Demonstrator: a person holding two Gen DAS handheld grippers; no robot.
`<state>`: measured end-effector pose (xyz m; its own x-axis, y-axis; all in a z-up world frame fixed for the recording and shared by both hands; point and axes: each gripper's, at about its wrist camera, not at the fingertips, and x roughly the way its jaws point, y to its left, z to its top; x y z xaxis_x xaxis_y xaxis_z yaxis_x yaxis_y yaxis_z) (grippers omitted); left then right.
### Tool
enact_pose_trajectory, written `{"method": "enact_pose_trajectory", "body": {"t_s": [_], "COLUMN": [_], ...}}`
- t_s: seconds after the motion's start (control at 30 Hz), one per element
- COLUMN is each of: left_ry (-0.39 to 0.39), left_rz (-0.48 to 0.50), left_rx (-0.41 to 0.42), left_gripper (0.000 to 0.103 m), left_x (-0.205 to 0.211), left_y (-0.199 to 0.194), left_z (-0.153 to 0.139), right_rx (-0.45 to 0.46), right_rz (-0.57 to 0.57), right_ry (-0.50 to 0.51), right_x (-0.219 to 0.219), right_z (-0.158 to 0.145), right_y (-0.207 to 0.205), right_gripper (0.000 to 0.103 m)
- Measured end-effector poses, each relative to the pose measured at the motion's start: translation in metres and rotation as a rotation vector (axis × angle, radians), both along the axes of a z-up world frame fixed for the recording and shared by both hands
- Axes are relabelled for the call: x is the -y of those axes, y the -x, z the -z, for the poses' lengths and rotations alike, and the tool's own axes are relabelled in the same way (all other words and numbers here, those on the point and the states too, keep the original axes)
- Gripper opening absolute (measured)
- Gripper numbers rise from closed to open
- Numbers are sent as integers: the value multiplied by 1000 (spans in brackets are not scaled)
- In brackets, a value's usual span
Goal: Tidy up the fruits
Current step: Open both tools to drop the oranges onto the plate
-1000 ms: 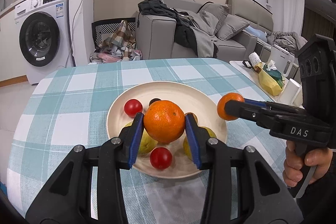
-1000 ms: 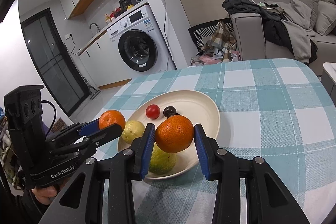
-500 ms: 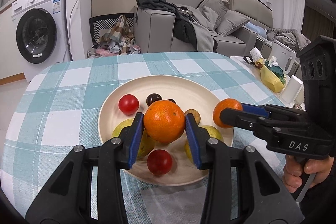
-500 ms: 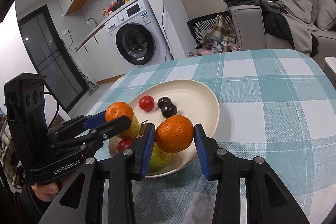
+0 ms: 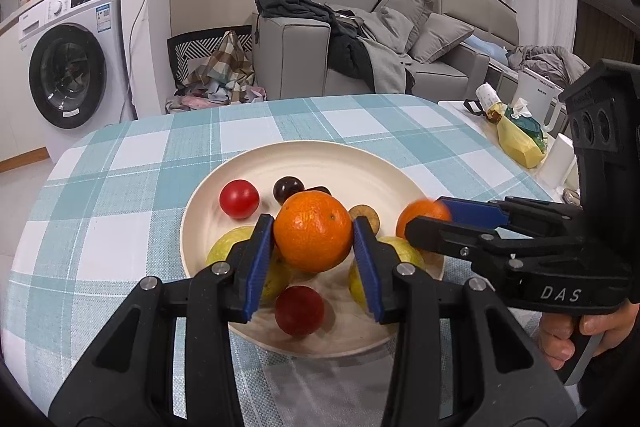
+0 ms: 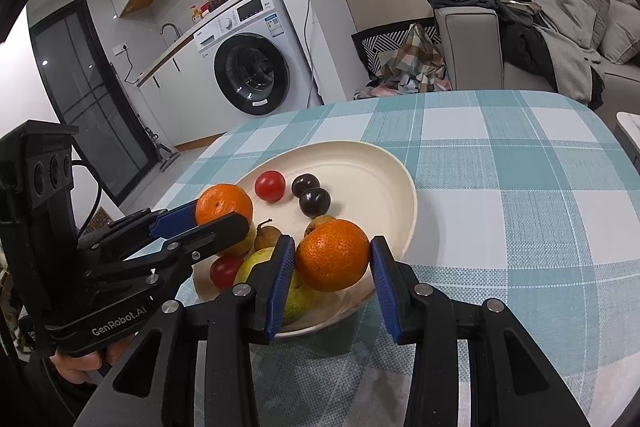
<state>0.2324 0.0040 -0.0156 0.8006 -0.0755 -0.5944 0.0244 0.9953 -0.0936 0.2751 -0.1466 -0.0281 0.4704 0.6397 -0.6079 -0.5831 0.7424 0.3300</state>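
- Left gripper (image 5: 313,247): blue-padded fingers (image 5: 258,259) clamped on an orange (image 5: 313,231), held above the near half of a cream plate (image 5: 256,167).
- Right gripper (image 6: 332,267): fingers (image 6: 280,275) clamped on a second orange (image 6: 333,254), over the plate's near right rim (image 6: 408,187).
- Just under and behind the left fingers: a red tomato (image 5: 299,310), two yellow-green fruits (image 5: 228,247), a small brown fruit (image 5: 365,215); beyond them another tomato (image 5: 239,198) and a dark plum (image 5: 288,188).
- Tabletop (image 5: 120,187) covered in teal-and-white check cloth; plate sits roughly mid-surface.
- Farther out: washing machine (image 5: 68,67) to the left, grey sofa (image 5: 360,55) heaped with clothes straight ahead, a side surface with a yellow bag (image 5: 518,143) to the right.
- Change over the last second: both oranges have moved inward over the plate; the right-held one was off the right rim and now sits above it. Plate looms larger in both views.
- Oranges are round, no clear long axis; the left-held orange's stem dimple shows toward the right camera.
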Motion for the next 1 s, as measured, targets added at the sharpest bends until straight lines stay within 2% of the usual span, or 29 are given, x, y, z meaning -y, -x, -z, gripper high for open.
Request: {"method": "enact_pose_trajectory", "body": {"t_s": [0.03,0.2,0.23,0.37,0.53,0.6,0.67,0.7,0.77,0.83,0.93,1.0], "left_ry": [-3,9,9,11,-1,-4,-7,-8,-16,-25,-41,-40], "left_rz": [1,1,2,6,13,9,5,2,-7,-22,-55,-67], "left_rx": [1,-2,-2,10,9,8,16,26,35,47,61,80], "left_gripper": [37,37,37,37,38,47,65,69,85,88,102,102], "left_x": [0,0,1,0,2,2,1,0,-2,-4,-8,-11], "left_y": [0,2,2,3,7,11,18,22,30,38,52,63], "left_z": [1,1,0,0,-2,-3,-5,-7,-9,-13,-16,-17], "right_rx": [1,65,70,70,79,83,87,88,91,99,123,140], "right_rz": [1,20,24,34,42,43,48,49,46,45,37,32], "right_ry": [2,30,31,40,32,34,30,29,23,16,13,13], "right_x": [0,3,4,8,10,11,13,14,15,17,17,17], "right_z": [0,-5,-6,-5,-6,-6,-7,-7,-8,-10,-13,-14], "right_y": [0,7,7,7,9,10,11,12,14,18,24,30], "right_gripper": [51,56,59,63,78,83,88,92,99,103,103,103]}}
